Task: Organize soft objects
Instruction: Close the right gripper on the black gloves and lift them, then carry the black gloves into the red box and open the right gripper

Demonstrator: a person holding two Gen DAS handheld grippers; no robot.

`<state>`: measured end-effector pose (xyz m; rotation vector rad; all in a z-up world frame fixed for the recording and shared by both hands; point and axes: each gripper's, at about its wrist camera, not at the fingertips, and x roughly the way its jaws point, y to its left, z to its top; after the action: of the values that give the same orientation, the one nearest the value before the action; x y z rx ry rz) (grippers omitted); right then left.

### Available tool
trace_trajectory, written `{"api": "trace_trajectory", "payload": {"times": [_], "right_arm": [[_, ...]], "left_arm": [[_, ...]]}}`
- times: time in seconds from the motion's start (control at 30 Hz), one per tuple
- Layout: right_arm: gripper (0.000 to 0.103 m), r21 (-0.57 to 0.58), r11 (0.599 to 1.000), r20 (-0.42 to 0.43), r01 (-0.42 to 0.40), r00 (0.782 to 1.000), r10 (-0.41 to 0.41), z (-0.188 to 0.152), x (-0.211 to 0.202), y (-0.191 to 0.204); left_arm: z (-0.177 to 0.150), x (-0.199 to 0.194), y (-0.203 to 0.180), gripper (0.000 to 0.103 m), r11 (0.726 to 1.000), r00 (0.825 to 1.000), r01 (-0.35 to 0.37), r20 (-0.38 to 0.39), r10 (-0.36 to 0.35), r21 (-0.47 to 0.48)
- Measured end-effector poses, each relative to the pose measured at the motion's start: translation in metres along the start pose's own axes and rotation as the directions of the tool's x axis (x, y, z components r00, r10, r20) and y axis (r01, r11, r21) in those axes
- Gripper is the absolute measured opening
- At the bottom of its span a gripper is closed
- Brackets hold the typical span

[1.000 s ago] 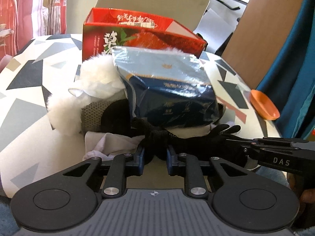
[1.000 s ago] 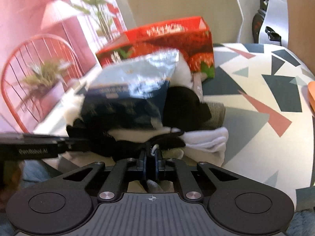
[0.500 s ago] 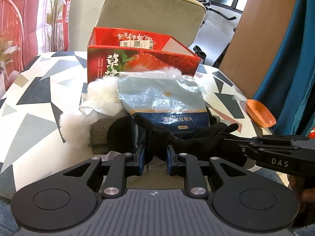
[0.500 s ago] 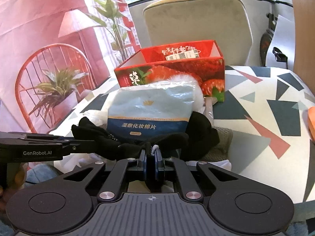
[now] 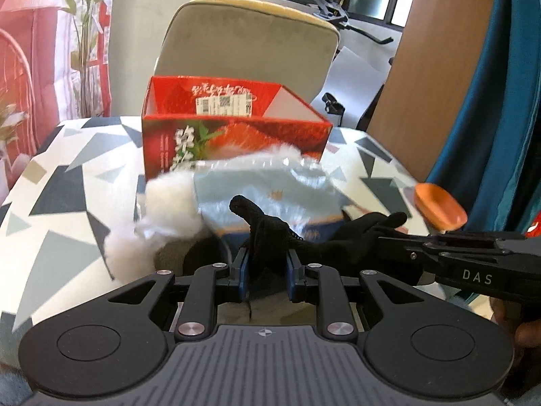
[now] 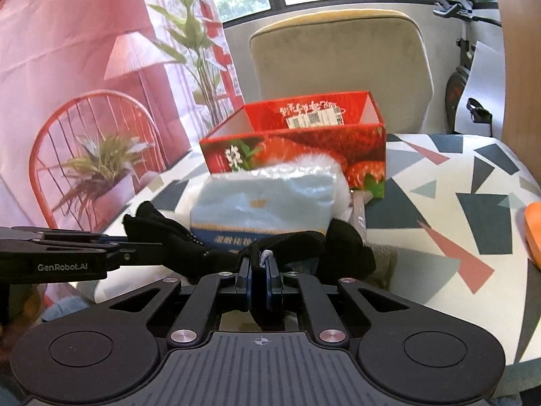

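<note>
Two grippers, left gripper point(image 5: 267, 264) and right gripper point(image 6: 258, 272), each clench the limp, light black glove point(image 5: 341, 240), best pinched at its ends.

I count two grippers: one left gripper point(image 5: 267, 267) and one right gripper point(image 6: 258, 272). I count one black glove point(image 5: 270, 237) held between them. I see one red box point(image 5: 233, 135), one blue packet point(image 5: 270, 196), one white fluffy item point(image 5: 162, 209), one orange dish point(image 5: 439, 209) and one beige chair point(image 5: 250, 50). I see one patterned table point(image 5: 67, 196). The pile under the packet cannot be counted
</note>
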<state>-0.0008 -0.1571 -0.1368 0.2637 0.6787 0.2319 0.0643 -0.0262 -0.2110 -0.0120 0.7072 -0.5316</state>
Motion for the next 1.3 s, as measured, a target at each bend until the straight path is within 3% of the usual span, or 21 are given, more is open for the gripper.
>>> {"api": "trace_trajectory", "payload": {"times": [0.27,0.5,1.0,1.3], "right_arm": [[0.007,0.046,0.998,0.082,-0.040,0.996,0.036,0.039,-0.012,-0.008],[0.007,0.024,0.999,0.089,-0.031,0.996,0.029,0.065,0.005,-0.014],[0.007,0.002,0.998,0.082,-0.065,0.995,0.065,0.152,0.080,-0.043],[0.007,-0.087,0.996,0.073,-0.025,0.997,0.031,0.222,0.149,-0.057]], "left_arm": [[0.039,-0.002,0.007,0.023,0.997,0.998,0.047,0.045,-0.044,-0.059],[0.062,0.018,0.012,0.023,0.998,0.998,0.039,0.054,-0.037,-0.048],[0.144,0.078,0.053,0.023,0.994,0.998,0.032,0.066,-0.025,-0.108],[0.192,0.129,0.071,0.023,0.992,0.997,-0.033,0.058,0.041,-0.125]]}}
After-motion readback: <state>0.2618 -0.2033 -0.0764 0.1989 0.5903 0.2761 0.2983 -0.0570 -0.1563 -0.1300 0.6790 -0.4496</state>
